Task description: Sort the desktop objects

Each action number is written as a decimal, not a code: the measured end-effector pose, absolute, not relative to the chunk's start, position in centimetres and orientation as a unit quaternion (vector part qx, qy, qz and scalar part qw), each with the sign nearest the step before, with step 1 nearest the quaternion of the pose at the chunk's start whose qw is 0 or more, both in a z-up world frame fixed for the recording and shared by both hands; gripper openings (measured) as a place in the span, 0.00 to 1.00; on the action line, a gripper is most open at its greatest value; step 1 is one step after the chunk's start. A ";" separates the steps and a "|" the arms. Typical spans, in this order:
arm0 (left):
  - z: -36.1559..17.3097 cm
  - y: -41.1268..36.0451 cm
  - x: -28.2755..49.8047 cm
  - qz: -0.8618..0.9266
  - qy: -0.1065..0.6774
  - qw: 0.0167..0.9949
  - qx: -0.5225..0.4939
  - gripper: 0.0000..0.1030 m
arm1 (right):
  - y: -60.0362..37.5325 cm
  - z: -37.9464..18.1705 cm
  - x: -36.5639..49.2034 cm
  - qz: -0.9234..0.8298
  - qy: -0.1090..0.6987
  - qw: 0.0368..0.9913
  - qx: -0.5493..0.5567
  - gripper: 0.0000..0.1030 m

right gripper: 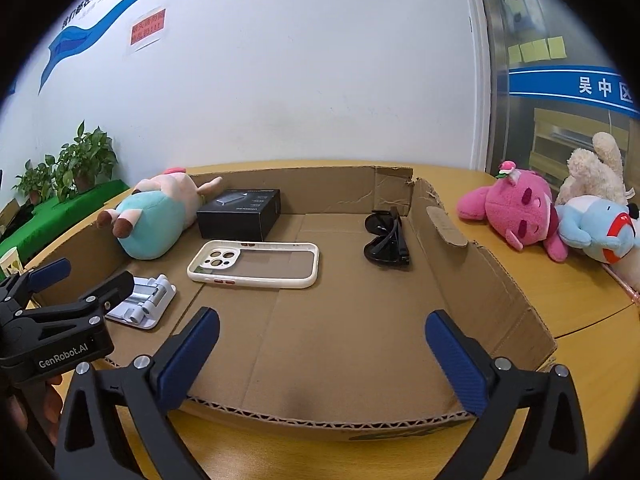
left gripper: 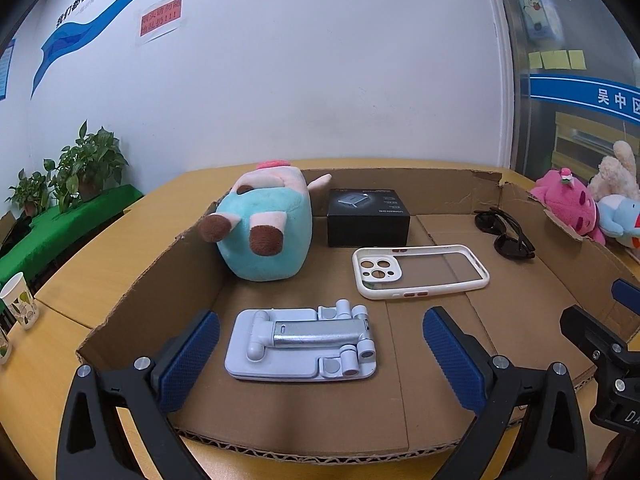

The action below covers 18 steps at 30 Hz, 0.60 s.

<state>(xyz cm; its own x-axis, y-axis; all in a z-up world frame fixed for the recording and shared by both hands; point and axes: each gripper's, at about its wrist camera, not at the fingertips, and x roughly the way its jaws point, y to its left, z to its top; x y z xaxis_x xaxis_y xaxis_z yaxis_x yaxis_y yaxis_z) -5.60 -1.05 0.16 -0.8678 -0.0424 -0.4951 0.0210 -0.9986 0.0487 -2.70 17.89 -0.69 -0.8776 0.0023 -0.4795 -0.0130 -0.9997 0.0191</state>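
While you hover over the cardboard tray (left gripper: 560, 264):
Left gripper (left gripper: 320, 354): your jaws spread, phone stand (left gripper: 302, 344) untouched between them.
Right gripper (right gripper: 322, 354): your jaws spread, empty.
Phone case (right gripper: 254, 264): mid-tray, near sunglasses (right gripper: 386, 246).

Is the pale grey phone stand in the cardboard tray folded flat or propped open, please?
Folded flat: the pale grey phone stand lies low on the cardboard tray, its silver arm down against its base.

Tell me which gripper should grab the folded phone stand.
Left. The left gripper is open with the phone stand right between its fingers, while the right gripper faces bare cardboard tray floor.
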 end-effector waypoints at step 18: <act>0.6 -1.5 -4.0 -0.972 -0.024 0.027 0.234 1.00 | 17.3 0.0 -1.4 0.975 0.015 -0.011 -0.222 1.00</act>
<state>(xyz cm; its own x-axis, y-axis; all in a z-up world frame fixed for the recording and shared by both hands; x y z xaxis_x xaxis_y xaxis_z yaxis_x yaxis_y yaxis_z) -4.01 -1.46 0.62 -0.8891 -0.0632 -0.4534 0.0407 -0.9974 0.0593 -1.43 17.25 0.01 -0.9011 -0.0286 -0.4327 0.0157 -0.9993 0.0334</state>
